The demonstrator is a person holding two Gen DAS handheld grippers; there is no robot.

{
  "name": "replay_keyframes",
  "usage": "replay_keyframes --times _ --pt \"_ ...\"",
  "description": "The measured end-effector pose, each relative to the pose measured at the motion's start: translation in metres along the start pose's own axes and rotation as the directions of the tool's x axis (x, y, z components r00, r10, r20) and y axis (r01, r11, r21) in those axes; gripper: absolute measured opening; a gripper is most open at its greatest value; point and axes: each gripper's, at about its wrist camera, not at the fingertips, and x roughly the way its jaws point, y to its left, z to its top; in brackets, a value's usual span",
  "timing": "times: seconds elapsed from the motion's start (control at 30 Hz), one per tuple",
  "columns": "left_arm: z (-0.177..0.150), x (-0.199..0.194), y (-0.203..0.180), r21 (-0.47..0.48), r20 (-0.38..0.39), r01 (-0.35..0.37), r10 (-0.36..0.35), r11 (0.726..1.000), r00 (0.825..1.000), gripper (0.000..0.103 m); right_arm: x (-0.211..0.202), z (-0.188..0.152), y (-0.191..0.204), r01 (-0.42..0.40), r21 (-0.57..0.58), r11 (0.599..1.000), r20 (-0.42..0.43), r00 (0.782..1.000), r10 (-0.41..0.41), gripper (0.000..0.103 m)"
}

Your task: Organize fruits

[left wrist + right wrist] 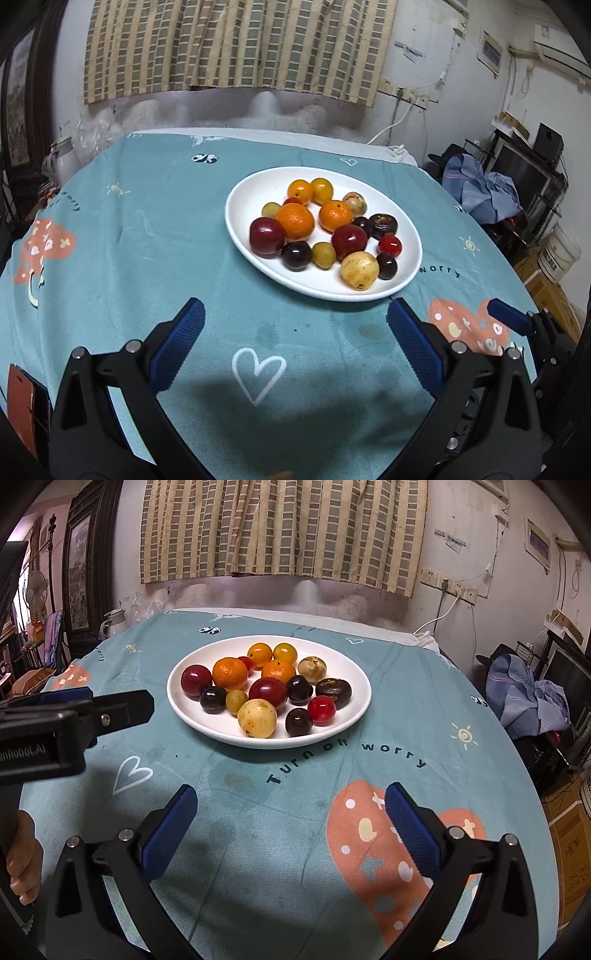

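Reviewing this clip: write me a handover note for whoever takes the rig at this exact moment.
Left gripper: jaws open, empty, above the teal printed tablecloth, short of the plate.
Right gripper: jaws open, empty, likewise short of the plate.
All fruit sits mixed on the white oval plate: orange mandarins, dark red plums, dark cherries, a yellow speckled fruit.
Done: nothing sorted.
Left: all the organizing.

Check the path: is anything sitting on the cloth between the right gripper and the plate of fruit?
Nothing visible. Between the open right gripper and the white plate there is only bare teal tablecloth. The left gripper sits off to the left side, clear of that line.
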Motion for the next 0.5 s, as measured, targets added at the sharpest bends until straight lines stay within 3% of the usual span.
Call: replay_keyframes --times 0.07,0.2,0.3,0.5 --pt "0.001 0.000 -0.002 0.007 0.000 0.011 -0.011 1.000 1.000 0.101 0.000 0.000 0.000 0.000 -0.001 1.000 0.000 1.000 0.000 0.102" --pt "-0.003 -0.001 -0.007 0.039 0.047 -0.077 0.075 0.996 0.996 0.101 -0.001 0.000 0.000 -0.001 0.001 1.000 0.000 1.000 0.001 0.102" --pt "-0.002 0.005 -0.007 0.038 -0.005 -0.051 0.051 0.998 0.999 0.101 -0.001 0.000 0.000 -0.001 -0.001 1.000 0.000 1.000 0.001 0.102" --pt "-0.003 0.011 -0.006 0.046 -0.012 -0.140 0.141 0.989 0.990 0.101 -0.001 -0.001 0.000 0.000 -0.002 1.000 -0.001 1.000 0.000 0.102"
